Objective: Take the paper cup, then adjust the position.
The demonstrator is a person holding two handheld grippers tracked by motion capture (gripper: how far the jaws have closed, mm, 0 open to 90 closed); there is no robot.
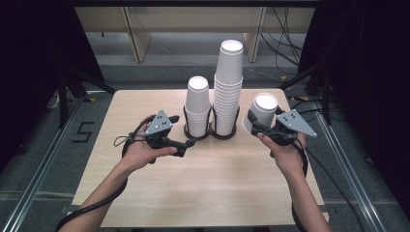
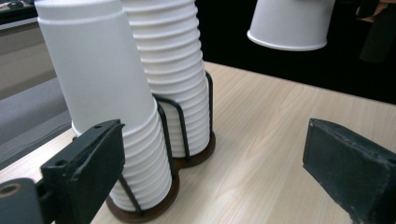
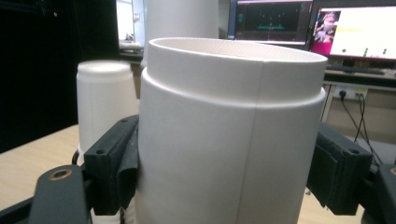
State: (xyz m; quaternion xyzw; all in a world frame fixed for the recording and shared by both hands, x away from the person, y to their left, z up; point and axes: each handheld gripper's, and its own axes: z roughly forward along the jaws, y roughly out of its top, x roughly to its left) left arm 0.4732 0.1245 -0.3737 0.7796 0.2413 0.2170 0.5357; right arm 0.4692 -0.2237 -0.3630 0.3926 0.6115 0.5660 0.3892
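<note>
Two stacks of upside-down white paper cups stand in a black wire holder [image 1: 211,133] at the table's far middle: a short stack [image 1: 198,106] on the left and a tall stack [image 1: 228,87] on the right. My left gripper [image 1: 183,130] hangs open just in front of the short stack [image 2: 112,107], with nothing between its jaws [image 2: 215,177]. To the right of the tall stack [image 2: 175,70], my right gripper [image 1: 258,122] is shut on a single white cup [image 1: 263,110], held bottom-up above the table. That cup [image 3: 229,140] sits between the pads [image 3: 112,163].
The light wooden table [image 1: 203,188] is bare in front of the holder. Black curtains flank both sides, and metal rails run along the floor. Monitors [image 3: 355,28] glow behind the table in the right gripper view. The held cup [image 2: 289,23] hangs at upper right in the left gripper view.
</note>
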